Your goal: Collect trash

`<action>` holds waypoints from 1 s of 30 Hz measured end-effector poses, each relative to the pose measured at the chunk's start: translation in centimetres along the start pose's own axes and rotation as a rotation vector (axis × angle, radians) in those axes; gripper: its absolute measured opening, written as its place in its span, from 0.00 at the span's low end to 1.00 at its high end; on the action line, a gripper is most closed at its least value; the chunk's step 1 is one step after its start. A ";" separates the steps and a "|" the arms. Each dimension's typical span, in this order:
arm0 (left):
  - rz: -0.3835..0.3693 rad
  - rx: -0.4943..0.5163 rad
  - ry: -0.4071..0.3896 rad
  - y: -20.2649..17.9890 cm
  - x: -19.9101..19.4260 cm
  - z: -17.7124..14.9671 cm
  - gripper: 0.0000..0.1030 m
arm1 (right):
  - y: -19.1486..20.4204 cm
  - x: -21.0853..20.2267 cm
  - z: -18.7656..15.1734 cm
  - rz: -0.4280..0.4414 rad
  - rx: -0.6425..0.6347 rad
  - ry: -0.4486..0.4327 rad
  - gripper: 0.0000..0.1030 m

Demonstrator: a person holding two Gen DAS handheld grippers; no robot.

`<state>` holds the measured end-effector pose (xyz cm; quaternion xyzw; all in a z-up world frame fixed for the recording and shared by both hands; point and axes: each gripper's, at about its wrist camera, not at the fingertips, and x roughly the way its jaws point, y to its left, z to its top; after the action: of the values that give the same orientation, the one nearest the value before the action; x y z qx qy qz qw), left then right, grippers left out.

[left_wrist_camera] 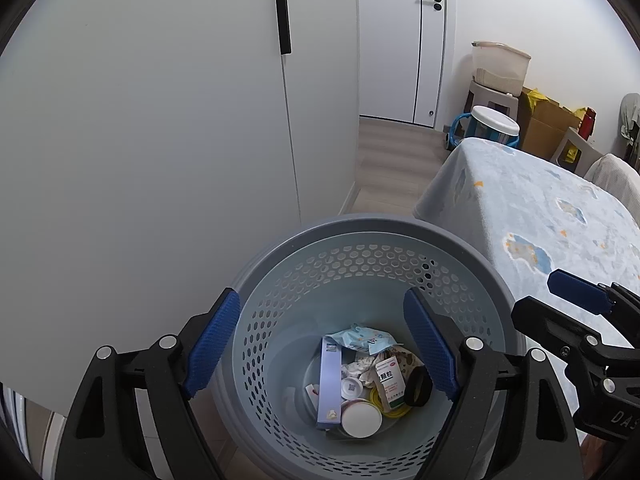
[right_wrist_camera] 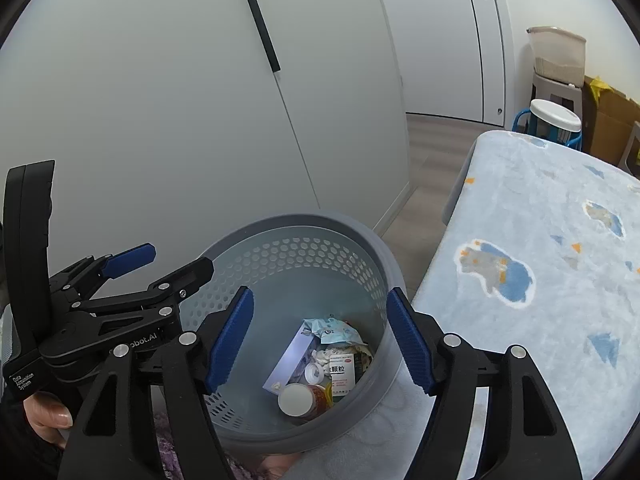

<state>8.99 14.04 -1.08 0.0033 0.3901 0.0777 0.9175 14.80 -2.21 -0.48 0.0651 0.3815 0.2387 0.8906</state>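
Note:
A grey perforated waste basket (left_wrist_camera: 452, 248) stands on the floor beside the table; it also shows in the right wrist view (right_wrist_camera: 360, 236). In it lies trash: a pale purple box (left_wrist_camera: 330, 384), a medicine box (left_wrist_camera: 390, 382), a blue wrapper (left_wrist_camera: 360, 338), crumpled tissue, a white lid (left_wrist_camera: 361, 420) and a black ring (left_wrist_camera: 418, 386). My left gripper (left_wrist_camera: 320, 344) is open and empty above the basket. My right gripper (right_wrist_camera: 320, 344) is open and empty above the basket too. The right gripper shows in the left view (left_wrist_camera: 560, 300), the left gripper in the right view (right_wrist_camera: 160, 264).
A table with a light blue fleece cloth (left_wrist_camera: 540, 216) stands right of the basket. White cabinet doors (left_wrist_camera: 160, 120) rise behind it. A white door (left_wrist_camera: 430, 40), stools, a plastic bin (left_wrist_camera: 500, 64), a lidded bucket (left_wrist_camera: 494, 122) and a cardboard box (left_wrist_camera: 548, 128) stand at the far right.

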 end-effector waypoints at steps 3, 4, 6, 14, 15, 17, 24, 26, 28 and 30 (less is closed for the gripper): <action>0.004 -0.001 0.001 0.1 0.0 0.0 0.79 | 0.0 0.0 0.0 -0.001 -0.001 0.000 0.69; 0.005 -0.001 0.001 0.1 0.0 0.0 0.79 | 0.0 0.0 0.0 -0.001 -0.001 -0.001 0.69; 0.005 -0.002 0.003 0.1 0.1 0.0 0.79 | 0.0 -0.1 0.0 -0.002 0.001 -0.001 0.70; 0.009 -0.011 0.011 0.2 0.1 0.0 0.79 | 0.0 -0.1 0.1 -0.001 0.002 -0.001 0.74; 0.007 -0.011 0.013 0.2 0.1 0.0 0.79 | 0.0 -0.1 0.1 -0.002 0.003 -0.002 0.75; 0.009 -0.009 0.013 0.1 0.1 -0.1 0.79 | 0.0 -0.1 0.1 -0.001 0.002 -0.004 0.76; 0.012 -0.004 0.016 0.0 0.3 -0.2 0.79 | 0.0 -0.1 0.1 -0.003 0.000 -0.006 0.77; 0.013 -0.003 0.016 0.0 0.3 -0.2 0.79 | 0.0 -0.1 0.1 -0.004 0.001 -0.006 0.77; 0.014 -0.003 0.018 -0.1 0.3 -0.2 0.79 | 0.0 -0.1 0.1 -0.003 0.000 -0.006 0.77; 0.015 -0.003 0.019 -0.1 0.3 -0.2 0.79 | 0.0 -0.1 0.1 -0.004 0.001 -0.005 0.78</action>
<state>9.11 13.99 -1.41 0.0043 0.3988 0.0851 0.9131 14.77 -2.24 -0.34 0.0653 0.3793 0.2367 0.8921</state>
